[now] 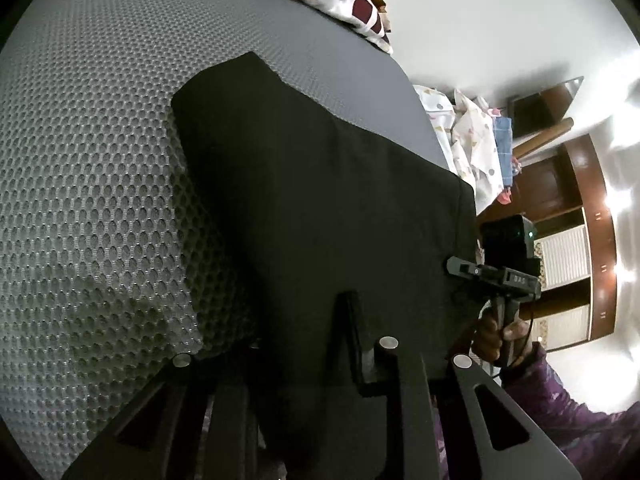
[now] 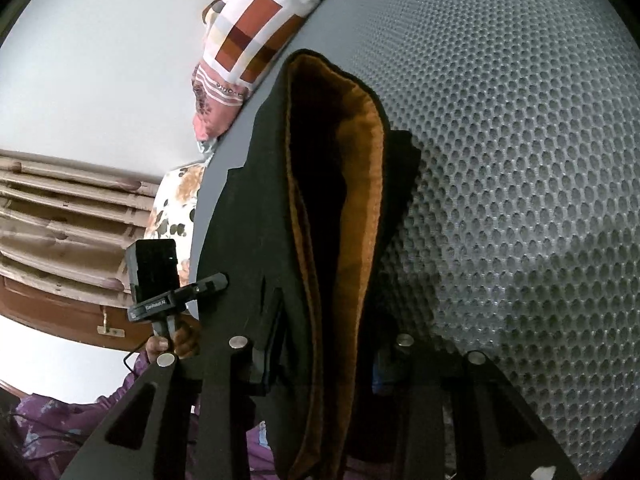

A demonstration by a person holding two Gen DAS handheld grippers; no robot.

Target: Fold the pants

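The black pants (image 1: 320,200) lie on a grey mesh mattress (image 1: 88,168). My left gripper (image 1: 304,344) is shut on the near edge of the pants; one finger (image 1: 352,336) shows on top of the cloth. In the right wrist view the pants (image 2: 256,216) show a brown fleece lining (image 2: 360,184) where the waist gapes open. My right gripper (image 2: 324,352) is shut on that edge, cloth running between its fingers. Each gripper shows in the other's view, the right gripper (image 1: 500,276) and the left gripper (image 2: 172,292), at the pants' side edge.
A patchwork pillow (image 2: 256,28) lies at the mattress head. Patterned clothes (image 1: 472,140) are heaped beside the bed. Wooden wardrobe doors (image 1: 576,216) stand beyond. The mattress (image 2: 520,160) extends wide beside the pants.
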